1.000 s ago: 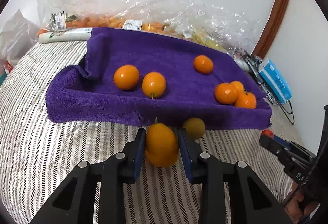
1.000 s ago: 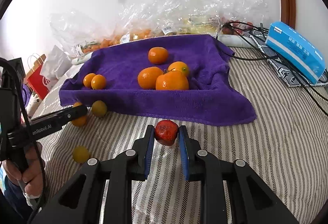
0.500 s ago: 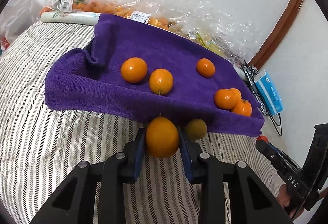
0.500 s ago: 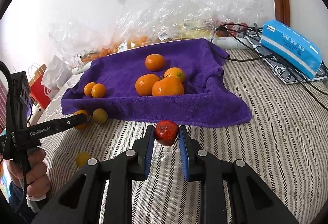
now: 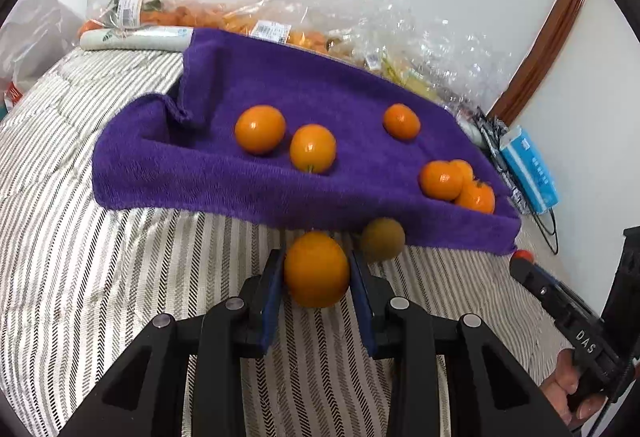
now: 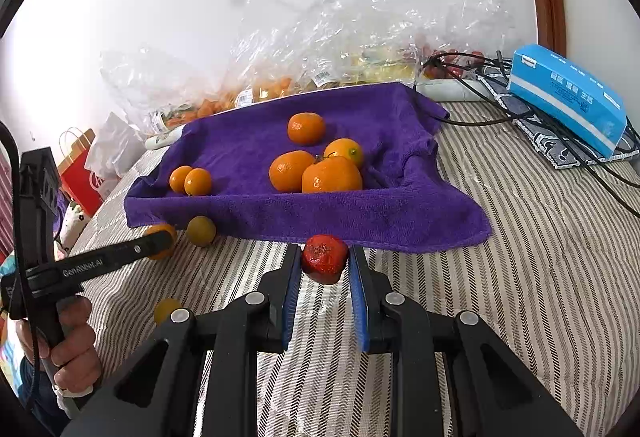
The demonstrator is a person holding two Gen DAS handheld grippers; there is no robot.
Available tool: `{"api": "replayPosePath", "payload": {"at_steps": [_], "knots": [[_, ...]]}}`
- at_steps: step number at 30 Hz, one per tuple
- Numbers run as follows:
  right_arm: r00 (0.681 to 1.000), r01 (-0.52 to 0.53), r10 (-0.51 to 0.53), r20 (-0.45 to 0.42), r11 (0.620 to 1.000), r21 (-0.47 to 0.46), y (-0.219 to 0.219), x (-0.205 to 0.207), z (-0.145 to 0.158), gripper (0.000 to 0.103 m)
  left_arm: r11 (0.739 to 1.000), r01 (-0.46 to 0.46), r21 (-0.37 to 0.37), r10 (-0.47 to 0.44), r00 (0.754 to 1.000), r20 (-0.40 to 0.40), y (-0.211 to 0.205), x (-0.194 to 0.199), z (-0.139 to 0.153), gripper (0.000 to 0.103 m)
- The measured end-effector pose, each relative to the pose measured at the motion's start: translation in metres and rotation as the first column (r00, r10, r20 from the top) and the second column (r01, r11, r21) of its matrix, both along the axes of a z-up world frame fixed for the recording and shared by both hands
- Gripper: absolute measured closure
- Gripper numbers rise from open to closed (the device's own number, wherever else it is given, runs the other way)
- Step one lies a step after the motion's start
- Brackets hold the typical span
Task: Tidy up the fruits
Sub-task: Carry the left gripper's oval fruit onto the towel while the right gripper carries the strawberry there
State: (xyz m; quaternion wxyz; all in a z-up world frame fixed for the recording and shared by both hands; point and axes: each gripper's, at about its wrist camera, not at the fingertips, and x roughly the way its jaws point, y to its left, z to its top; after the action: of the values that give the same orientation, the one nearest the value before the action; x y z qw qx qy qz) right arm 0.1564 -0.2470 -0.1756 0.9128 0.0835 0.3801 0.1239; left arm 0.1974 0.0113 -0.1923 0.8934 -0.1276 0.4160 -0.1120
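My left gripper (image 5: 317, 269) is shut on an orange fruit (image 5: 317, 268), held just in front of the near edge of the purple towel (image 5: 248, 181). A yellow-green fruit (image 5: 382, 239) lies on the bed right beside it. In the right wrist view my right gripper (image 6: 325, 260) is shut on a small red fruit (image 6: 324, 257), close to the purple towel (image 6: 360, 213). Several oranges lie on that towel, three of them clustered (image 6: 316, 169) and two small ones (image 6: 191, 181) at its left. The left gripper (image 6: 158, 243) shows at the left, a hand (image 6: 76, 349) on its handle.
A striped bedspread (image 6: 520, 277) covers the surface. Clear plastic bags of produce (image 6: 304, 77) line the wall behind the towel. A blue tissue pack (image 6: 568, 97) and black cables (image 6: 480, 117) lie at the right. One yellow fruit (image 6: 166, 309) sits loose on the bed. Paper bags (image 6: 80, 173) stand left.
Both grippers keep their fruits. In the left wrist view the towel and its oranges have shifted and tilted as that gripper rolled. The right gripper has edged slightly closer to the towel.
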Motion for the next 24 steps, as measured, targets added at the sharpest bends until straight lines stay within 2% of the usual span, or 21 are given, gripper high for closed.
{"api": "replayPosePath", "payload": {"at_steps": [5, 10, 16, 18, 22, 24], "knots": [[1.000, -0.003, 0.003, -0.007, 1.000, 0.005, 0.001, 0.000, -0.001, 0.079, 0.999, -0.008, 0.044, 0.007, 1.000, 0.013, -0.004, -0.005, 0.000, 0.072], [1.000, -0.004, 0.004, -0.006, 1.000, 0.012, 0.000, 0.001, -0.001, 0.079, 1.000, -0.004, -0.003, 0.004, 0.999, 0.054, 0.002, -0.011, 0.006, 0.072], [1.000, 0.001, -0.001, 0.005, 1.000, 0.006, 0.003, -0.005, 0.003, 0.079, 1.000, -0.001, -0.002, 0.001, 0.999, 0.054, 0.006, -0.011, 0.010, 0.072], [1.000, -0.005, 0.005, 0.012, 1.000, -0.005, 0.007, -0.008, 0.010, 0.079, 0.999, -0.016, 0.030, 0.014, 0.998, 0.063, 0.010, -0.012, 0.016, 0.072], [0.998, -0.030, 0.033, 0.058, 0.998, -0.053, 0.016, -0.006, 0.038, 0.079, 1.000, -0.002, -0.027, 0.004, 0.997, 0.071, 0.020, -0.009, 0.034, 0.072], [0.994, -0.042, 0.049, 0.102, 0.997, -0.072, 0.021, -0.001, 0.056, 0.079, 1.000, -0.006, -0.019, 0.008, 0.996, 0.094, 0.023, -0.005, 0.051, 0.072]]}}
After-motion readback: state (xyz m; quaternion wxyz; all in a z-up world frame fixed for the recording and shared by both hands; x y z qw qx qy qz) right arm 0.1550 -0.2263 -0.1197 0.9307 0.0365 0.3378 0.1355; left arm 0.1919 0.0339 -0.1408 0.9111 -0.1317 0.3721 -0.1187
